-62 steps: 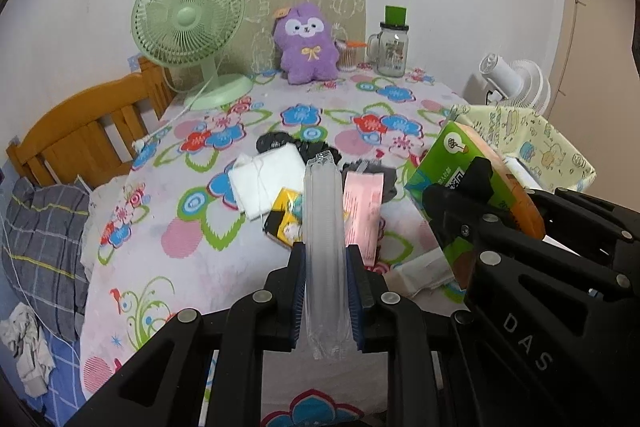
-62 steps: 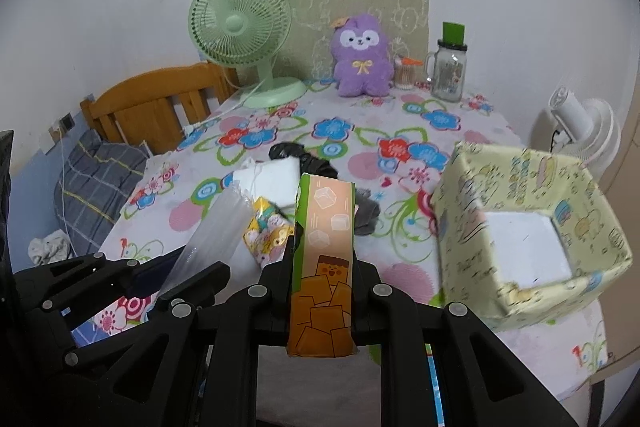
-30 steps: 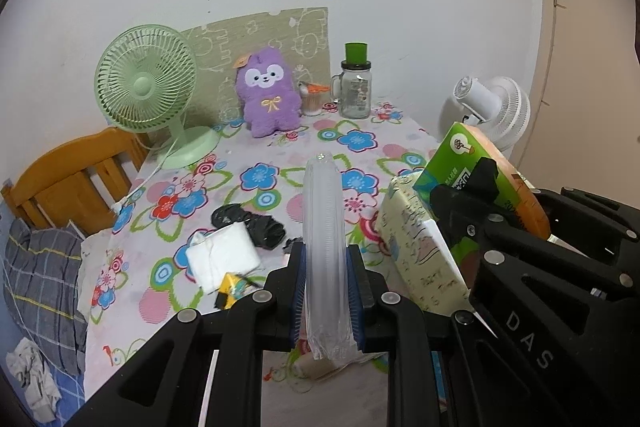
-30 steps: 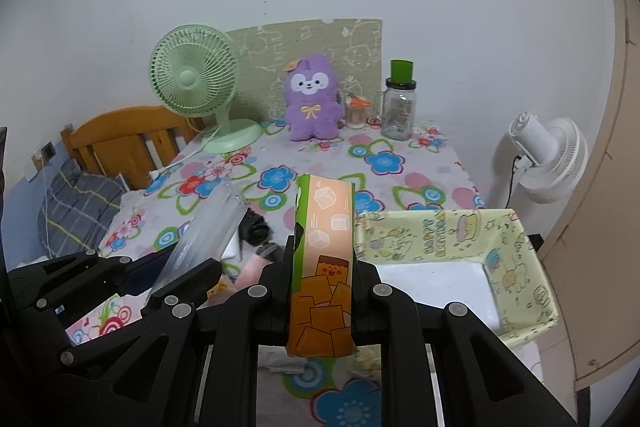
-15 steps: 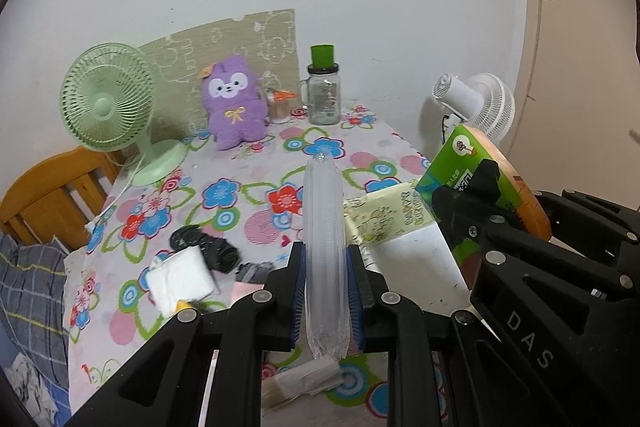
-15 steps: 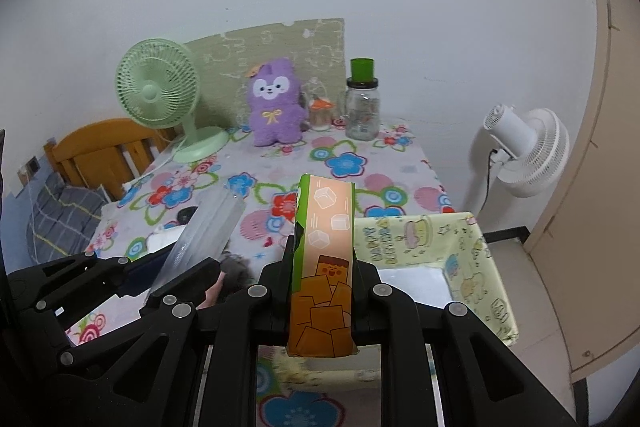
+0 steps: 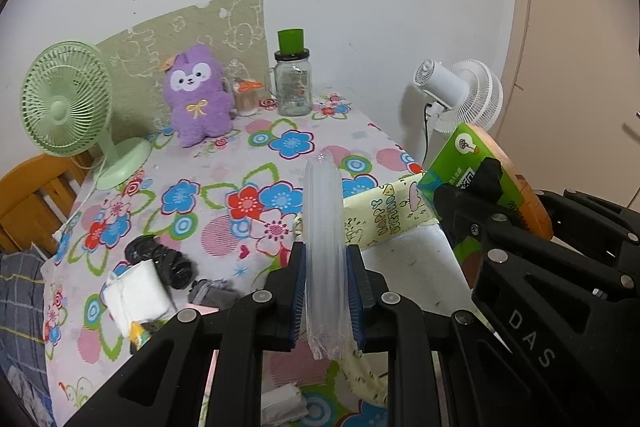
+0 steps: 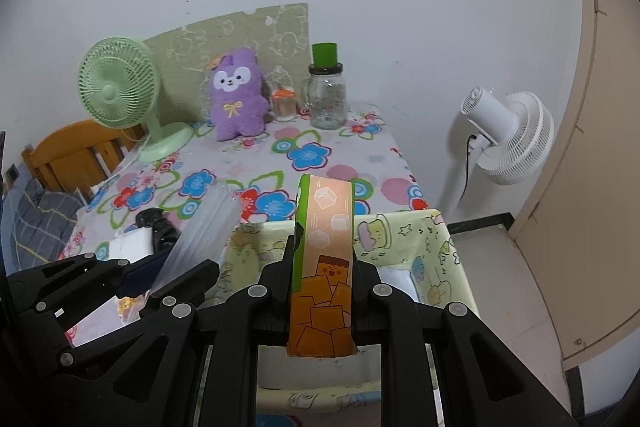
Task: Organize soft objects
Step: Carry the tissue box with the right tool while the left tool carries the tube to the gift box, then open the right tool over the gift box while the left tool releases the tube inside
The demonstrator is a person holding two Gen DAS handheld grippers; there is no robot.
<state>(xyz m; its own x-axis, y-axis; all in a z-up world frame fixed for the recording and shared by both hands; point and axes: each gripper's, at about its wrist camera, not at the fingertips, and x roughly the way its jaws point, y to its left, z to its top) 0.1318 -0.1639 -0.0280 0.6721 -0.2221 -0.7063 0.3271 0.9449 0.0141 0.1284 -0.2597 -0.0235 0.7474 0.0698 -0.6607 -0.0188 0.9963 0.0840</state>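
Note:
My left gripper [image 7: 326,267] is shut on a long clear plastic-wrapped packet [image 7: 324,223] that stands up between its blue pads. My right gripper [image 8: 324,259] is shut on a green and orange packet [image 8: 326,231], also upright. Both hang over the near end of a yellow cartoon-print fabric box [image 8: 420,239] with a white bottom, at the table's front right. In the left wrist view the box [image 7: 384,215] sits just beyond the clear packet. A white packet [image 7: 136,291], a black bundle [image 7: 160,259] and a grey cloth [image 7: 212,293] lie on the flowered tablecloth to the left.
At the back of the table stand a purple plush [image 7: 198,95], a green desk fan [image 7: 66,107], a small jar [image 7: 248,97] and a glass jar with a green lid [image 7: 294,83]. A white floor fan [image 8: 508,139] stands right of the table. A wooden chair [image 8: 76,155] is at left.
Both grippers have moved right along the table with their packets still held. The yellow box has come in under them, and the loose soft items have slid to the left of view.

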